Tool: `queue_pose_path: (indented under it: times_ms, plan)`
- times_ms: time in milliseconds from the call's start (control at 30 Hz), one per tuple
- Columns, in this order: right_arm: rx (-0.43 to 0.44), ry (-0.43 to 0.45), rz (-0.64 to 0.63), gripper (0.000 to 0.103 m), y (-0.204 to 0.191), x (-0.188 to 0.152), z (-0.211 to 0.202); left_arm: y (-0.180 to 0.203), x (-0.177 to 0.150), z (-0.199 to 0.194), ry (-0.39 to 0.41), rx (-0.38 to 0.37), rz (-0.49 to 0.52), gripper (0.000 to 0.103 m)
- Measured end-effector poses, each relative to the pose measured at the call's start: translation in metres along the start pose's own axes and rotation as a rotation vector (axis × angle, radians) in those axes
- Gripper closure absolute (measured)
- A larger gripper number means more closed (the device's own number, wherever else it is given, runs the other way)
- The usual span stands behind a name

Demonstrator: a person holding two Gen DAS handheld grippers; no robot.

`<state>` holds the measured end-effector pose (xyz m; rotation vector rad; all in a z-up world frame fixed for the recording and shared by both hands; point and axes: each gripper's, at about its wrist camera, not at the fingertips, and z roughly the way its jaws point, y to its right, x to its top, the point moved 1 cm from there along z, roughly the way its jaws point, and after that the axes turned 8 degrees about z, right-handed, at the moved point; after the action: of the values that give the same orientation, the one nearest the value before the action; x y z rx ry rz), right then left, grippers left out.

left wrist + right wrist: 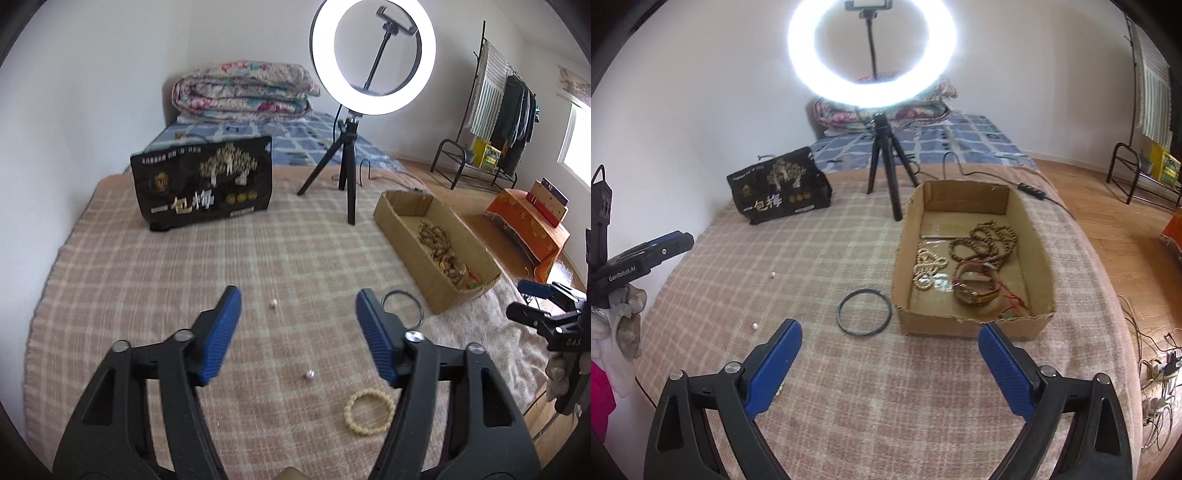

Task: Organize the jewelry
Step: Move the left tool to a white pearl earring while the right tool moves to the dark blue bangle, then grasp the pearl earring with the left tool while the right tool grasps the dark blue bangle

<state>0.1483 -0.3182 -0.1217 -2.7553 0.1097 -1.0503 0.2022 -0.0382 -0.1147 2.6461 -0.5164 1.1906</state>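
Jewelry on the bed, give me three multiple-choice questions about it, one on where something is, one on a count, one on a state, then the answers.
1. Where does the dark bangle lie?
A. inside the cardboard box
B. on the blanket beside the cardboard box
C. on the black bag

2. How many small loose pearls lie on the blanket?
A. two
B. five
C. none

3. How does the right gripper stand?
A. shut on the bangle
B. shut on a necklace
C. open, holding nothing

Answers:
1 B, it rests on the blanket just left of the cardboard box.
2 A, one pearl farther off, another pearl nearer.
3 C, the right gripper has wide jaws with only blanket between them.
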Motion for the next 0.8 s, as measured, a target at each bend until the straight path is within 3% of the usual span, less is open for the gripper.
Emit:
queue_pose_path:
  times_ms: [133, 367, 800]
  plan:
    - [0.027, -0.045, -0.046, 0.020, -0.013, -0.007, 0.017, 0.000, -0.023, 0.013, -0.044, -0.016, 0.004, 0.053]
    - [0.031, -0.111, -0.082, 0.022, -0.032, -0.018, 0.048, 0.006, -0.053, 0.036, -0.107, -0.064, -0.013, 0.066]
    - [0.025, -0.173, 0.057, 0.021, -0.023, -0.043, 0.105, 0.009, -0.082, 0.070, -0.163, -0.124, -0.024, 0.073]
